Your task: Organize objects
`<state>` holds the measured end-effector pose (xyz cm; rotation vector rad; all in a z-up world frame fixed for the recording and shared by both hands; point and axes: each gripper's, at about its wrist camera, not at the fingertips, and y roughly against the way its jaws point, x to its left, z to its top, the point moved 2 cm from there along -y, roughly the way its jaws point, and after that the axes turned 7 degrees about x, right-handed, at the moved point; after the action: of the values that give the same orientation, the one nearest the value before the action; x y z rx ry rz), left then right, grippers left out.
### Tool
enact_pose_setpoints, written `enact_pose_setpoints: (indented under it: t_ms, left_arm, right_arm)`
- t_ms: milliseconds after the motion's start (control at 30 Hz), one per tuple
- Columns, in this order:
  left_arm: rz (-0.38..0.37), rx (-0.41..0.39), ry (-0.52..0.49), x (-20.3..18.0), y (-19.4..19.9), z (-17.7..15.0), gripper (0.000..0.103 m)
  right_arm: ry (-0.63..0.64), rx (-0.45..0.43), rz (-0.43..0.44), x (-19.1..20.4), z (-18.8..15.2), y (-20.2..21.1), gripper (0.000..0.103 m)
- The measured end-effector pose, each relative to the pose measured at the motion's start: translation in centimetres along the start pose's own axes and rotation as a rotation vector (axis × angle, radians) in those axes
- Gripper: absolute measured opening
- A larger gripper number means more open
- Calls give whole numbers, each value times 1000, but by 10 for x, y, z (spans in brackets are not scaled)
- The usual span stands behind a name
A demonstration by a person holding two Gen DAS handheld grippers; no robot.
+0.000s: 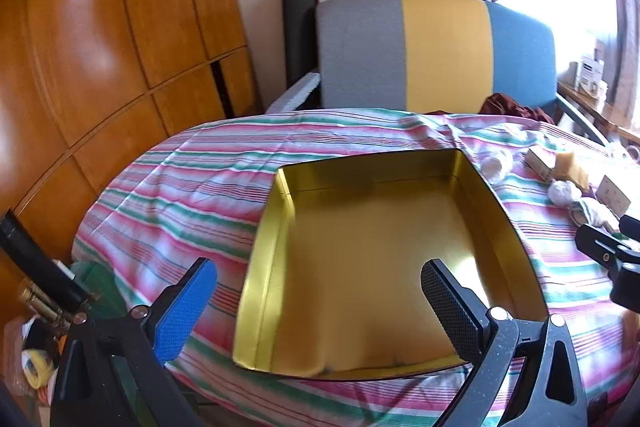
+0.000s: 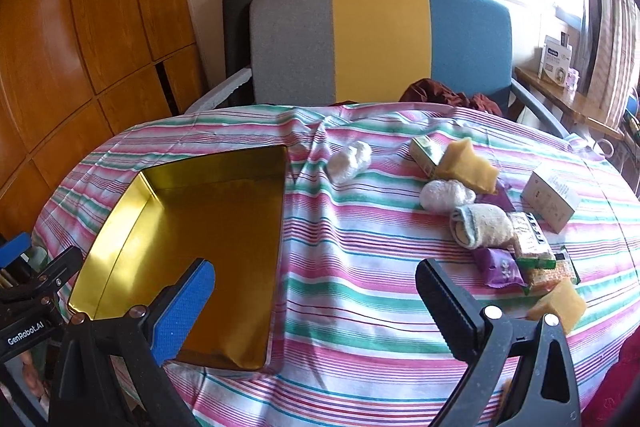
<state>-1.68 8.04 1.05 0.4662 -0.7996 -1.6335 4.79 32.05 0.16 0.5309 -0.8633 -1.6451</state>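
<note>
An empty gold tin box lies open on the striped tablecloth; it also shows at the left in the right wrist view. My left gripper is open and empty, above the box's near edge. My right gripper is open and empty, over bare cloth just right of the box. To its right lies a loose group: white rolled socks, a second white roll, a beige sock roll, yellow sponges, purple packets, a green snack bar and a white carton.
A grey, yellow and blue chair stands behind the table with dark red cloth on its seat. Wooden cabinets fill the left. A side shelf with boxes is at the right. Clutter sits on the floor at lower left.
</note>
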Motion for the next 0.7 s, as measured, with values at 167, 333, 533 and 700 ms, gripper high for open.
enact_pose_setpoints:
  t_ms: [167, 333, 533, 700]
  left_arm:
    - [-147, 12, -40, -20, -4, 4, 103]
    - [-284, 39, -75, -45, -8, 7, 103]
    - [-365, 67, -125, -69, -14, 5, 103]
    - [-388, 70, -166, -84, -13, 4, 103]
  right_arm:
    - [-77, 103, 43, -50, -3, 0, 102]
    - [-205, 219, 35, -130, -13, 20, 103]
    - [-357, 338, -70, -210, -41, 42, 103]
    - [-330, 490, -33, -206, -70, 26, 103]
